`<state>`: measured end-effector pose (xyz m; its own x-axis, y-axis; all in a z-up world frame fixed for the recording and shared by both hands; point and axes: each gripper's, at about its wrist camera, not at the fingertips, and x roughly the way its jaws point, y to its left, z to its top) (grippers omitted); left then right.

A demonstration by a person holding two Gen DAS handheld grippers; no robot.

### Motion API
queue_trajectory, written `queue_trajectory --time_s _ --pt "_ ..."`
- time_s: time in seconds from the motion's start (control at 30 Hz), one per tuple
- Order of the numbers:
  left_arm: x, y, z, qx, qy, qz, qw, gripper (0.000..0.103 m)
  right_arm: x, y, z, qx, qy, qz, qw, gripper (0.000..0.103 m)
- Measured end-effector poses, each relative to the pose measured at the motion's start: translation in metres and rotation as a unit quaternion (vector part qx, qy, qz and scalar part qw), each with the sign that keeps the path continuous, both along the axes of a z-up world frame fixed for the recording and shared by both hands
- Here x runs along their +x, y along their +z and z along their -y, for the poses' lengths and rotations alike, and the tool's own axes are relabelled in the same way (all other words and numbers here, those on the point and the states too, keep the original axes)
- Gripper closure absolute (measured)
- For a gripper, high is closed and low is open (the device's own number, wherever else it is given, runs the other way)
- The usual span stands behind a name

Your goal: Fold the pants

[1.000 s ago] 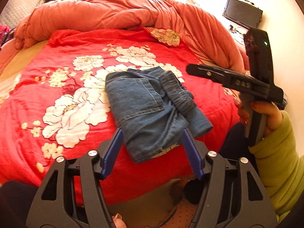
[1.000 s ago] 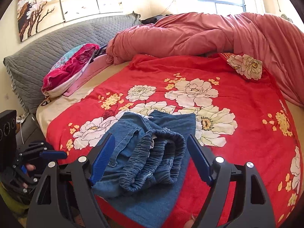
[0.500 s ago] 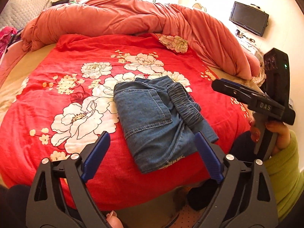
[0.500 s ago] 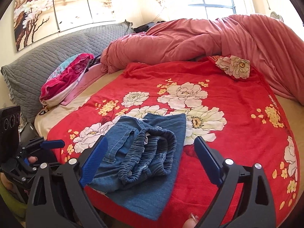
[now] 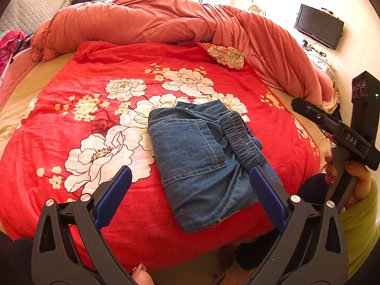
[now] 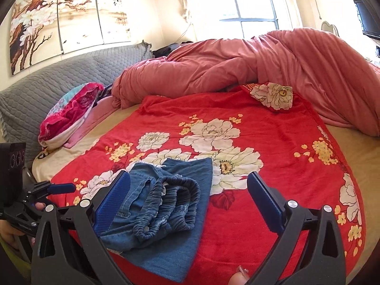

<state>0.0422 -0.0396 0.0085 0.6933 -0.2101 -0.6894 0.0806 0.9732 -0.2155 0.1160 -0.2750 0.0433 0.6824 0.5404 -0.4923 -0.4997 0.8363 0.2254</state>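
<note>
Your left gripper [image 5: 190, 196] is opening, while your right gripper [image 6: 188, 200] stands wide; neither has anything between its pads, which fits a release: the denim pants [image 5: 201, 156] lie in a compact folded bundle near the front edge of the bed, elastic waistband on top, so the fold looks about finished. They rest on a red floral blanket [image 5: 99, 99], soft and prone to rucking, with a heaped pink duvet [image 6: 249, 61] behind and a grey quilted headboard [image 6: 59, 76] under wall paintings.
</note>
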Motion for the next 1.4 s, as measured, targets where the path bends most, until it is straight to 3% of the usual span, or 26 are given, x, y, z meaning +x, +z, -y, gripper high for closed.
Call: queue_trajectory --time_s 0.27,0.57,0.97,1.4 --pt "0.016 -0.008 -0.006 0.002 0.011 -0.01 0.9999 0.01 0.005 -0.004 0.003 -0.01 -0.017 -0.004 1.0 0.005" --pt "0.034 -0.026 -0.011 0.009 0.025 -0.04 0.9989 0.01 0.018 -0.019 0.006 -0.012 -0.027 -0.041 0.999 0.005" --pt "0.051 -0.06 -0.025 -0.041 0.039 -0.08 0.9952 0.01 0.04 -0.049 0.0 -0.015 -0.014 -0.117 0.993 0.005" --pt "0.054 -0.067 -0.02 -0.025 0.029 -0.075 0.9965 0.01 0.055 -0.067 -0.027 -0.038 0.013 -0.146 0.988 0.005"
